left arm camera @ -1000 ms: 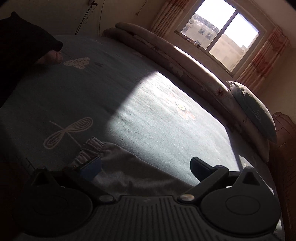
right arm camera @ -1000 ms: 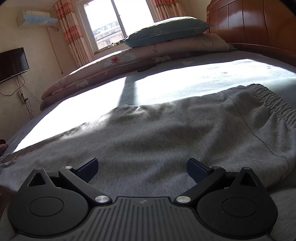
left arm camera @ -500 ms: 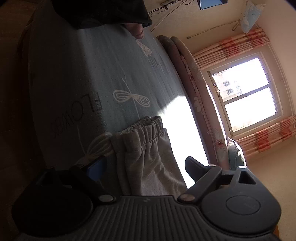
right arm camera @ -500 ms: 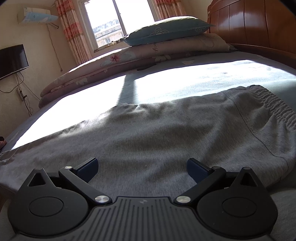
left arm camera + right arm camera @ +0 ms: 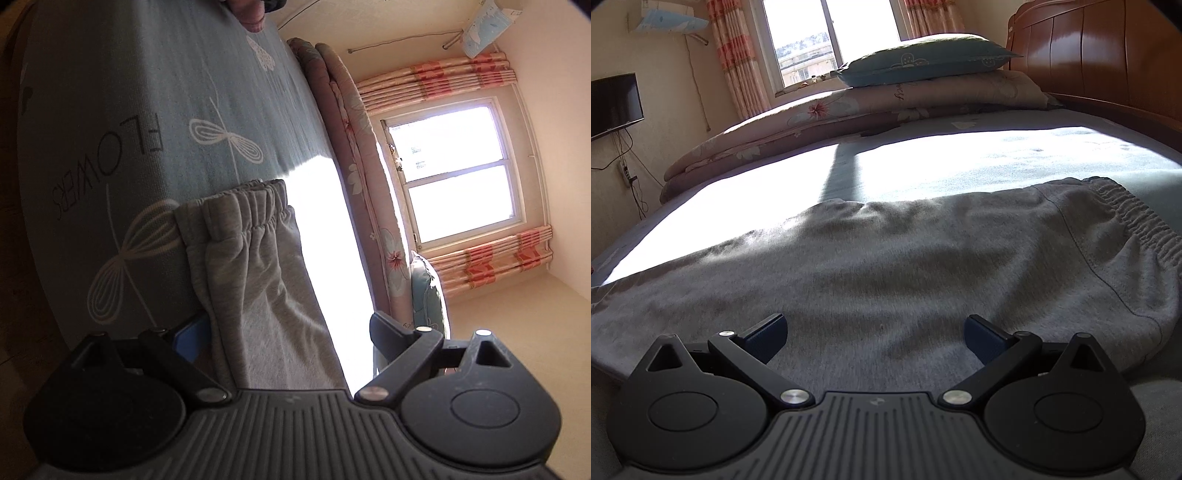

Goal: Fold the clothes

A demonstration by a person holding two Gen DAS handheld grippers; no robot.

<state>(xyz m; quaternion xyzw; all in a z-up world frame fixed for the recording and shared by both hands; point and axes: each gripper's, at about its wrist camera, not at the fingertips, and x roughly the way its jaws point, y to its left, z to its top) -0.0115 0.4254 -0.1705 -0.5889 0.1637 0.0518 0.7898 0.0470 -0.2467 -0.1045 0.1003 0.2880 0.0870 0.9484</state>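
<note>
we are at a bed (image 5: 997, 162), where grey sweatpants (image 5: 886, 273) lie spread flat on the blue sheet, their elastic cuff (image 5: 243, 206) ahead of our left gripper (image 5: 280, 336), which is rolled on its side with jaws that have just narrowed a little yet stand wide around the leg fabric without pinching it, while our right gripper (image 5: 875, 332) hovers wide open and empty over the seat. closing now, we judge, could catch only the top layer or snag the sheet too, dragging the fold crooked. the sheet reads "flowers" (image 5: 107, 158); script on the folded quilt (image 5: 901, 92) is too small to read.
</note>
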